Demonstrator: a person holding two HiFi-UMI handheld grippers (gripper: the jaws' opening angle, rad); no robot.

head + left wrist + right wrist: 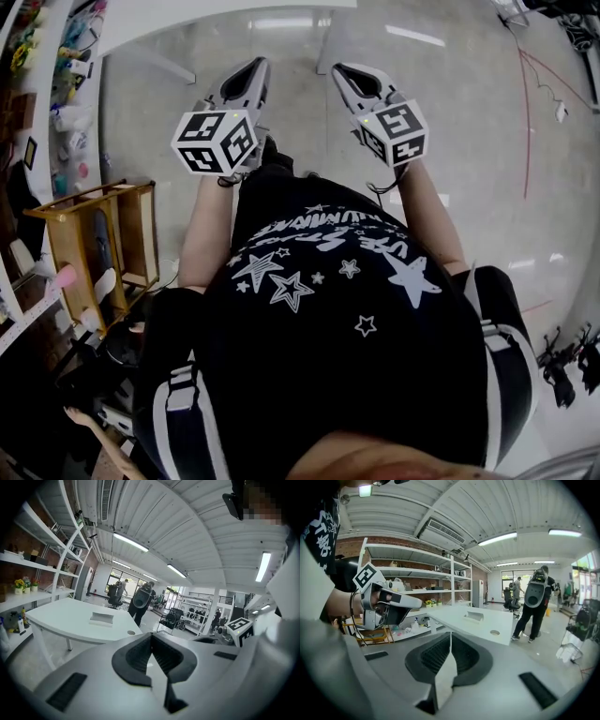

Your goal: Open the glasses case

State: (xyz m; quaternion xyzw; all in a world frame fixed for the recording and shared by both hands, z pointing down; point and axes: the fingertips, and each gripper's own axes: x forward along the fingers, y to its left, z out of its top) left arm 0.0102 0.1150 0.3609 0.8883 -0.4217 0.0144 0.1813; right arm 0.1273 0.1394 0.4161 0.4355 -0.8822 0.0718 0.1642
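A pale, flat box-like object (101, 617) (473, 616) lies on a white table (61, 620) (454, 613) ahead; I cannot tell whether it is the glasses case. Both grippers hang in the air over the floor, well short of the table. My left gripper (253, 67) (151, 635) is shut, pads meeting at the tips with nothing between them. My right gripper (345, 71) (450, 633) is shut and empty too. The right gripper view shows the left gripper (417, 603) at its left. The right gripper's marker cube (241, 629) shows in the left gripper view.
White shelving (417, 581) (42, 564) with small items lines the brick wall on the left. A wooden rack (103, 234) stands by my left side. A person with a backpack (142, 599) (534, 597) stands beyond the table. Office chairs and more people are farther back.
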